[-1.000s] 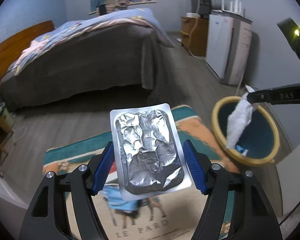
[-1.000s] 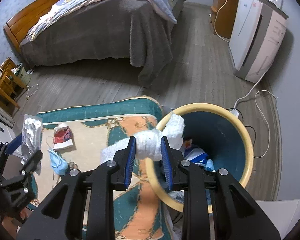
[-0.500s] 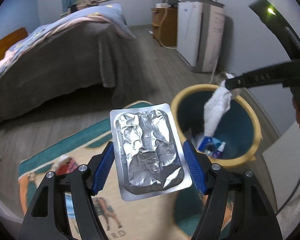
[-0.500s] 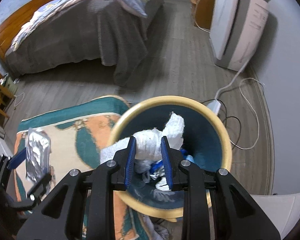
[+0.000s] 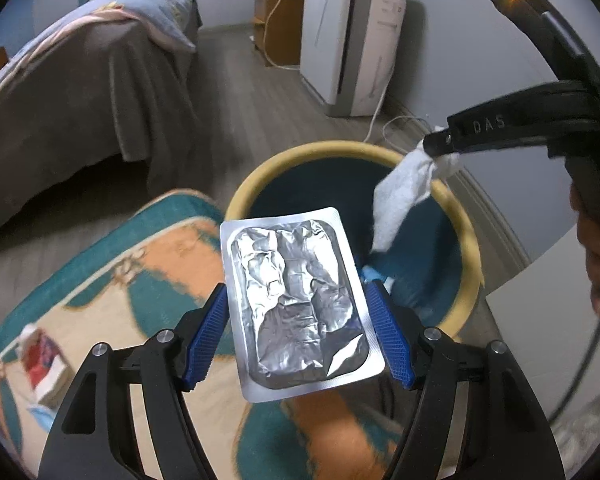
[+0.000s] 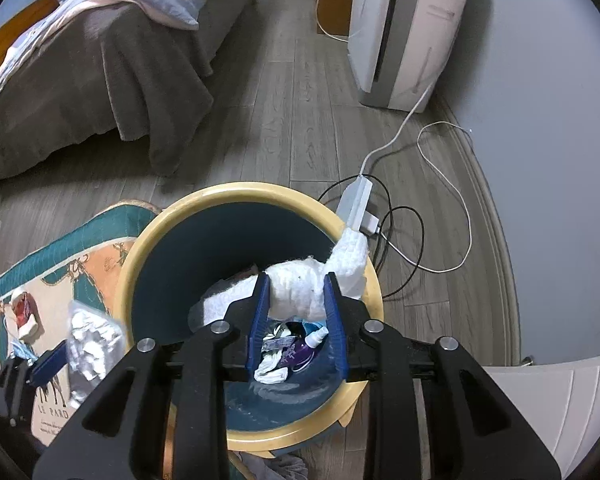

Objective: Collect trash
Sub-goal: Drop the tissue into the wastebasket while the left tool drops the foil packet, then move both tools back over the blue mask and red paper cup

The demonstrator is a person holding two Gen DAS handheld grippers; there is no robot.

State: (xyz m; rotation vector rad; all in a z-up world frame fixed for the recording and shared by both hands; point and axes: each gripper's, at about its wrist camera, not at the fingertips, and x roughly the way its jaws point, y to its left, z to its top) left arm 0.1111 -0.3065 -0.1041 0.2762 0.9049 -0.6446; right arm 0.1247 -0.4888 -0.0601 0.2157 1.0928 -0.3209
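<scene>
Both my grippers have swung over the bin [image 6: 172, 240]: right gripper [image 6: 296, 296] jaws have just been loosening around the tissue wad [image 6: 300, 290] to drop it, left gripper [image 5: 300, 312] jaws clamped on the foil pack [image 5: 296, 300].

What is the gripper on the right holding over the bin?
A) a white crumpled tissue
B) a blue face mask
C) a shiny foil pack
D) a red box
A: the right hand-held gripper has a white crumpled tissue between its blue pads, right above the open bin. Its jaws have just been opening, so it may be letting go. The foil pack is in the left hand-held gripper.
</scene>
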